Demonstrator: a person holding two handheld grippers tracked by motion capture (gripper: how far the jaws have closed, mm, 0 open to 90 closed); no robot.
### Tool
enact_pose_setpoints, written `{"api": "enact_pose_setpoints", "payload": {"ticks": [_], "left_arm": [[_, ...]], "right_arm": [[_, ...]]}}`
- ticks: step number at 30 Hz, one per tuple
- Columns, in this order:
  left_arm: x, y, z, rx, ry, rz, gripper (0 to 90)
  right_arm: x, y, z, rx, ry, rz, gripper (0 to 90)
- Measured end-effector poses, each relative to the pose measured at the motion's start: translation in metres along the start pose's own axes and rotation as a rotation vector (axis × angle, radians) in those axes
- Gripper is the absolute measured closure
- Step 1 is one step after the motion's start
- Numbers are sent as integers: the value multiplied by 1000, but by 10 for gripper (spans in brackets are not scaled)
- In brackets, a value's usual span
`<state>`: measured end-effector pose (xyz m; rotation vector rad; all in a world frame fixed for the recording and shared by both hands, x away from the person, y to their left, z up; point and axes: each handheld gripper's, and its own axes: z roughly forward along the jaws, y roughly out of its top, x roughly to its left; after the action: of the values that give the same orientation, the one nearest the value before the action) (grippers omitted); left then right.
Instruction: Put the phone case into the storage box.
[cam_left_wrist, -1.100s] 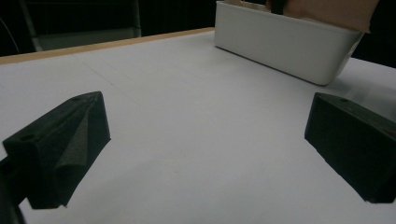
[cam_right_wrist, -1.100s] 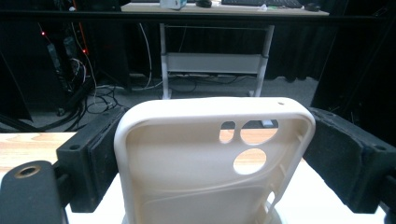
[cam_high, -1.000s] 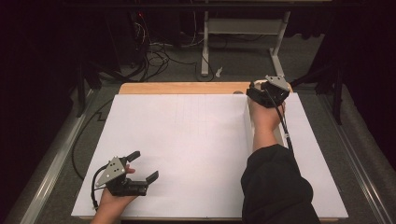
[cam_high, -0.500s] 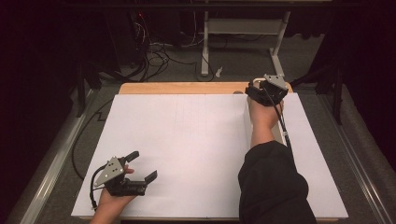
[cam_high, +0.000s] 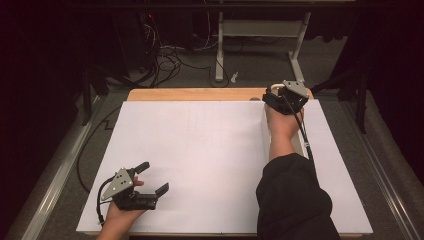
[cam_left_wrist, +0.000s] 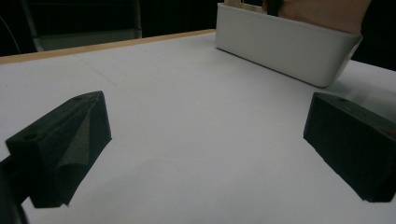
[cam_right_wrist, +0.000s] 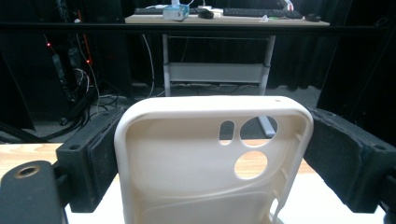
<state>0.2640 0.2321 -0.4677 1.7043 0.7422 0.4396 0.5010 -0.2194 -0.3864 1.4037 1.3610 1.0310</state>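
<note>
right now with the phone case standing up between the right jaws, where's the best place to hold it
Judging by its pose, across its two long side edges, as the right gripper does now. The cream phone case stands upright with its hollow inside facing the camera; its raised rim gives the pads firm, parallel faces. Come from below, keeping clear of the thin camera cutouts near the top.

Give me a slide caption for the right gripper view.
Right gripper clamps a cream phone case upright between its jaws.
</note>
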Motion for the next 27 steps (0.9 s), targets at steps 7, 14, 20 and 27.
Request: {"api": "enact_pose_setpoints", "payload": {"ticks": [7, 14, 20, 27], "left_arm": [[-3, 2, 0, -6, -5, 7, 20], [-3, 2, 0, -7, -7, 8, 20], [-2, 1, 1, -4, -10, 8, 20], [-2, 1, 0, -5, -11, 6, 20]], "right_arm": [[-11, 0, -10, 13, 34, 41, 118], [-18, -1, -12, -33, 57, 63, 120], [-16, -3, -6, -38, 59, 45, 121], [-11, -4, -2, -26, 65, 14, 121]]}}
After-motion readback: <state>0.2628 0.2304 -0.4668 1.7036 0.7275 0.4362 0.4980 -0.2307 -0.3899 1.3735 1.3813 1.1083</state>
